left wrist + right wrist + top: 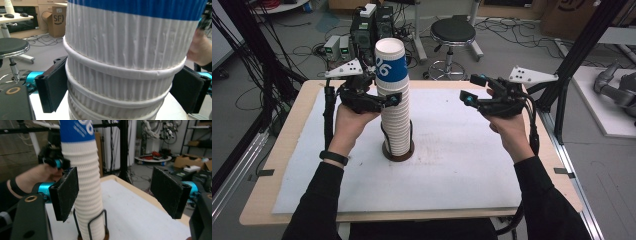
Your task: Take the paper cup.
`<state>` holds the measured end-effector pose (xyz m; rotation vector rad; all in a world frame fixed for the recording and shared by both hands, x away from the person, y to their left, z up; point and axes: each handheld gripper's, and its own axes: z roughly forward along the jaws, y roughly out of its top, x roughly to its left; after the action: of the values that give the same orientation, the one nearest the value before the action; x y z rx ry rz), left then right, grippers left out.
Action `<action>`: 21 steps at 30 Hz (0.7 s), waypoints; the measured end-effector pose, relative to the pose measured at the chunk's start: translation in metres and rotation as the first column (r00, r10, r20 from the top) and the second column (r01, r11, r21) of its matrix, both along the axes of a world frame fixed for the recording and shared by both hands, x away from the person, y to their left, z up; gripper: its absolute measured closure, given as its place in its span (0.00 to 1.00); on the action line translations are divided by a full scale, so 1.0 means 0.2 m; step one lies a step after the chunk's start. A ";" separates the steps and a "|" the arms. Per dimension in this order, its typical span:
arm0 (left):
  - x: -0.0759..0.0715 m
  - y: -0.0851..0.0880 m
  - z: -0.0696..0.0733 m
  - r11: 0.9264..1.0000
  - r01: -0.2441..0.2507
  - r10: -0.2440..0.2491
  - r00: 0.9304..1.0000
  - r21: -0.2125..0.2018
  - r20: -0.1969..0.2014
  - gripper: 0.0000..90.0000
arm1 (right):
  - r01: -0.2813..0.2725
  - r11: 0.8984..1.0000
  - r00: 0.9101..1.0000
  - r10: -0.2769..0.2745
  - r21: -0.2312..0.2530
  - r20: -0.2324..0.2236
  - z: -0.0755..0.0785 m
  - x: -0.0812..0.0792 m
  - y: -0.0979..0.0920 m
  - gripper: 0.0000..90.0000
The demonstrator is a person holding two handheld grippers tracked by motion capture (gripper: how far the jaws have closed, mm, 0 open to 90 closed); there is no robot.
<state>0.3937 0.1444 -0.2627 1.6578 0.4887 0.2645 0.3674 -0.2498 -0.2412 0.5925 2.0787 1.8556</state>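
White ribbed paper, ring upon ring: that is the stack of cups (394,107) standing upright in its round wire holder (398,150) near the middle of the white mat (462,170) on the wooden table (287,150). The top cup (390,65) wears a blue band with white numerals, and it sits nested over the rest. My left gripper (396,100) pinches the stack high up, just under that blue cup; in the left gripper view its 2 black pads (53,87) press against the ribbed wall on either side, below a rolled rim. I judge that I hold it there to steady the column so the cups beneath stay put while the top 1 is pulled free. My right gripper (469,90) hangs well apart to the right of the stack, raised over the mat, jaws spread with nothing between them, and in its own view the stack stands beyond its left pad (66,192), ready for a reach toward the blue cup.
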 end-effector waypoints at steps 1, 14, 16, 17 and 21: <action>0.00 0.00 0.00 1.000 0.000 0.000 1.000 0.001 0.000 0.13 | -0.003 1.000 1.000 0.003 -0.019 0.022 0.04 0.01 0.04 0.26; 0.00 0.00 0.00 1.000 0.000 0.000 1.000 0.008 -0.003 0.13 | -0.083 0.996 0.996 0.084 -0.014 0.027 0.21 0.09 0.26 0.26; 0.00 0.00 0.00 1.000 0.001 -0.001 1.000 0.007 -0.003 0.13 | -0.091 0.996 0.995 0.092 -0.013 0.024 0.23 0.10 0.30 0.24; 0.00 0.00 0.00 1.000 0.001 -0.001 1.000 0.008 -0.003 0.13 | -0.096 0.995 0.995 0.097 -0.013 0.024 0.23 0.11 0.32 0.24; 0.00 0.00 0.01 1.000 0.000 0.000 1.000 0.011 -0.006 0.13 | -0.134 0.991 0.991 0.134 0.013 0.007 0.28 0.13 0.41 0.23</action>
<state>0.3936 0.1444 -0.2612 1.6692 0.4923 0.2628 0.3932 -0.1686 -0.1861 0.4605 2.1518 1.9421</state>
